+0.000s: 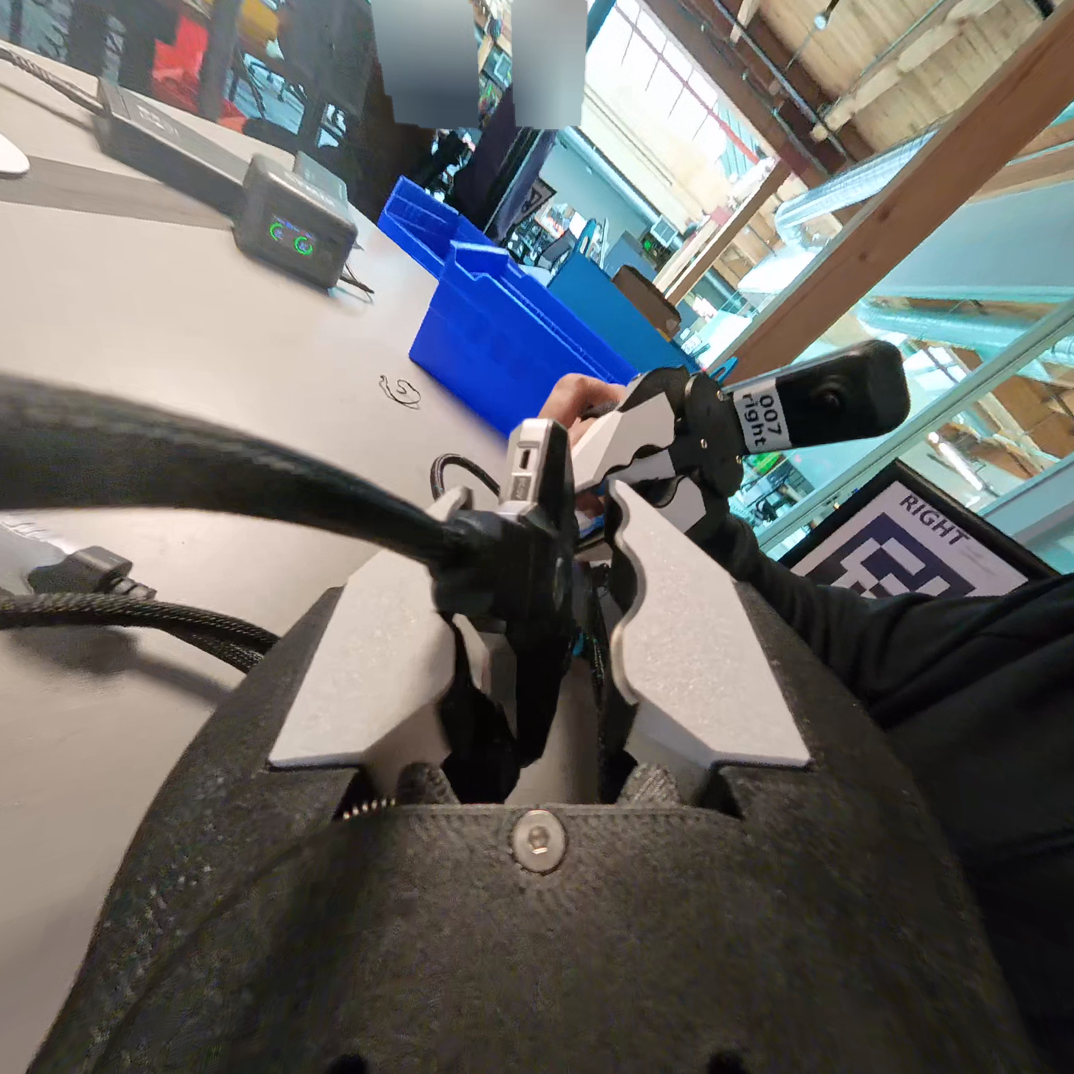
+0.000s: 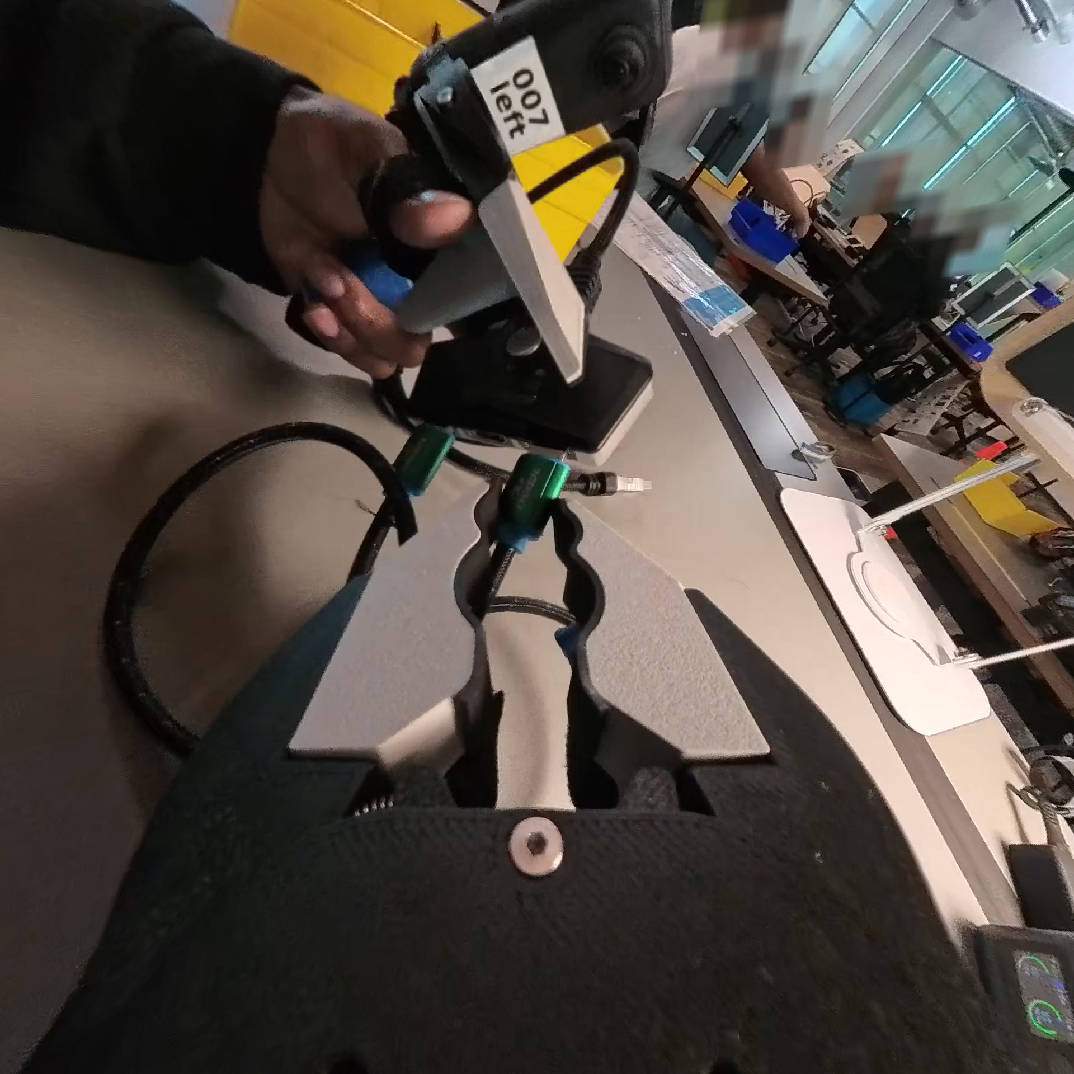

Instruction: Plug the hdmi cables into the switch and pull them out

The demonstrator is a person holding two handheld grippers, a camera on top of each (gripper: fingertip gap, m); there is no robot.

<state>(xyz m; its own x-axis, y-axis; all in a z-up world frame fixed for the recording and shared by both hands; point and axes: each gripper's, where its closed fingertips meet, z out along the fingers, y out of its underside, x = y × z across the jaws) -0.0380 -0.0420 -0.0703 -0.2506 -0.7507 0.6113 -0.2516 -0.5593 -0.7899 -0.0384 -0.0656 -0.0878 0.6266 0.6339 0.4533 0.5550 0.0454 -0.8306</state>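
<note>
Left tongs (image 1: 537,558) clamp the switch (image 1: 532,465); thick black cable (image 1: 232,465) plugged in.

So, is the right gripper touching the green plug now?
Touching. The right wrist view shows the right gripper with its fingertips closed on the green plug, with no gap visible.

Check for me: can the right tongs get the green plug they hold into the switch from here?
Probably yes. The right tongs grip the green plug just short of the switch, which the left tongs hold. A second green plug sits beside it, not across the path.
</note>
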